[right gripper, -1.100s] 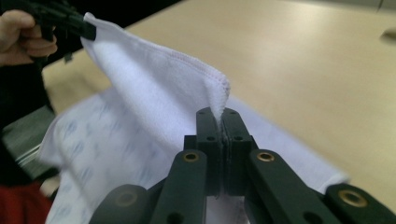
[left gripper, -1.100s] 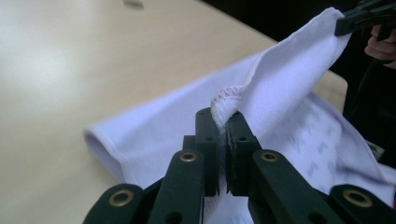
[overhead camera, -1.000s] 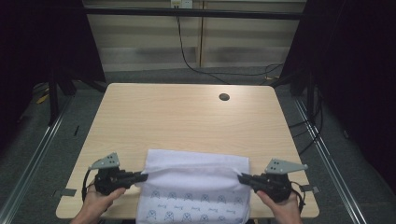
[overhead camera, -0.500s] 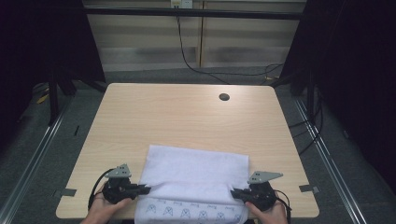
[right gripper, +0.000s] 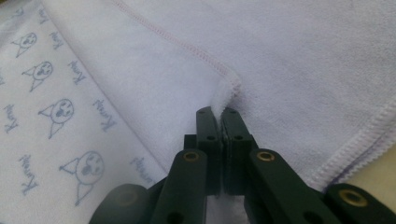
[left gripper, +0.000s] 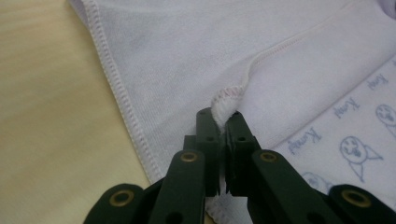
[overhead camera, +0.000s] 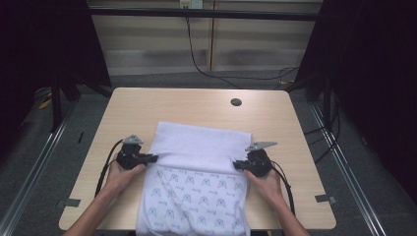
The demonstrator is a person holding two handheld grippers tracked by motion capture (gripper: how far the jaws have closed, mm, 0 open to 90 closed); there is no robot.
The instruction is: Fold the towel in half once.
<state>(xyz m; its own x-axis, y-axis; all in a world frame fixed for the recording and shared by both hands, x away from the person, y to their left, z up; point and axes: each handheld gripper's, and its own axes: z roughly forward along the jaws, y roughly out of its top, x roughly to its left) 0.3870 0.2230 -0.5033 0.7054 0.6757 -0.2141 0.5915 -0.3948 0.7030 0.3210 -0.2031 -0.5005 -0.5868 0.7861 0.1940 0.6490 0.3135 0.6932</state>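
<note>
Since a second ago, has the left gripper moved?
Yes. The left gripper, shut on the white printed towel's hem, has moved toward the table's far edge, nearer the round dark hole.

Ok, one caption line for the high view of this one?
Both black grippers, left and right, pinch the folded edge of a white printed towel on a light wooden table.

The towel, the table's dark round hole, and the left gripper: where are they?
towel (overhead camera: 196,145), high view, on its plain folded-over part.
dark round hole (overhead camera: 236,102), high view, on its middle.
left gripper (left gripper: 220,116), left gripper view, between its fingers pinching the hem.
</note>
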